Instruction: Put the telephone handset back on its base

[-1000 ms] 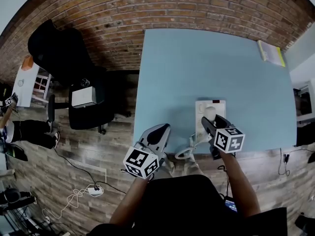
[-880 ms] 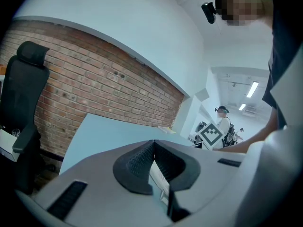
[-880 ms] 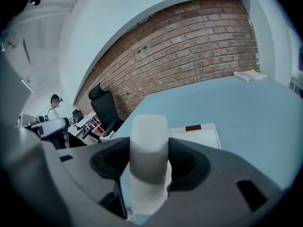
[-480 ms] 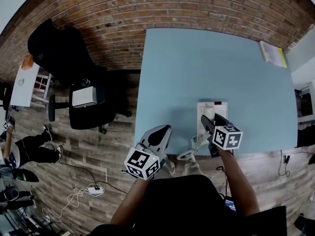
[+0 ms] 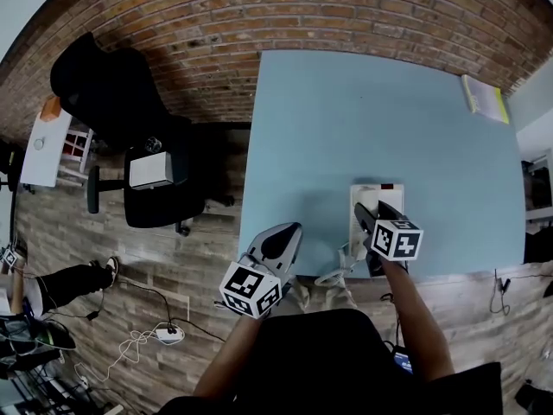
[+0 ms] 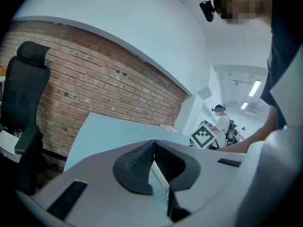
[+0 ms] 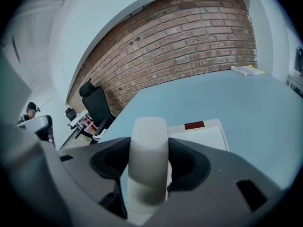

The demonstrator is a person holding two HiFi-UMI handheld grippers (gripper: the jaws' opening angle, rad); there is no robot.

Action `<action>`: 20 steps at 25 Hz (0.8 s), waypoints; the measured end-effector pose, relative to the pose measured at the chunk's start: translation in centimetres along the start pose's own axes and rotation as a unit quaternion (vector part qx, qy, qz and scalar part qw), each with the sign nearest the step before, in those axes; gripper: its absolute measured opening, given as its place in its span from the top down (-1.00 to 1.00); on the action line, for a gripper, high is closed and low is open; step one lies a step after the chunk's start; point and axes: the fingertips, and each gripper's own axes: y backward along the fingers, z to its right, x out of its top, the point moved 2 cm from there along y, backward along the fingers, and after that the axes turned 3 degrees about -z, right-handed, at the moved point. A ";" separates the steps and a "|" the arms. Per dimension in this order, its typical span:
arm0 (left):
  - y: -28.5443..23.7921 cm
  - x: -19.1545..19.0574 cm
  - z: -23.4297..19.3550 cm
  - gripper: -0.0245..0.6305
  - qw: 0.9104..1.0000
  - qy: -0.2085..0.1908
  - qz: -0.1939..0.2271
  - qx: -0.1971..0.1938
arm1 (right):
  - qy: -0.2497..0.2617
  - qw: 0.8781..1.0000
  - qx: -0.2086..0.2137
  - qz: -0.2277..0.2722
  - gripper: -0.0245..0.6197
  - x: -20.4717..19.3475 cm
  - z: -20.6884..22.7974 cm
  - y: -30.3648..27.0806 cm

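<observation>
A pale telephone handset (image 7: 147,174) stands pinched between the two dark jaws of the right hand-held gripper (image 7: 147,145), which press on its two sides. In the head view the handset (image 5: 368,206) sits over the left part of its white base (image 5: 387,194); whether the two touch cannot be told. The base (image 7: 203,135) lies flat near the desk's near edge and has a small red mark on its far end. A coiled white cord (image 5: 332,274) hangs from the handset over the desk's near edge.

The left hand-held gripper (image 5: 282,239) is held to the left, at the near edge of the desk. Its jaws are pressed together at the tips with nothing between them (image 6: 152,148).

The light blue desk (image 5: 363,119) carries one other thing, a yellow-edged booklet (image 5: 482,96) at its far right corner.

Beyond the desk runs a red brick wall (image 5: 259,15). To the left, on a grey wooden floor (image 5: 130,258), stands a black office chair (image 5: 121,102) with a white box (image 5: 149,170) on its seat. A white cable (image 5: 143,340) lies on the floor.
</observation>
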 end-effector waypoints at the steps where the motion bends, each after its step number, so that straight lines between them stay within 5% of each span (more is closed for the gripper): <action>1: 0.1 0.0 -0.1 0.90 1.000 0.002 0.000 0.001 | -0.003 1.000 -0.004 -0.003 0.16 -0.1 0.1 -0.2; 20: 1.0 -0.8 -2.0 0.90 1.000 0.015 -0.009 0.016 | -0.002 0.998 -0.060 -0.027 0.16 -0.6 0.6 -2.8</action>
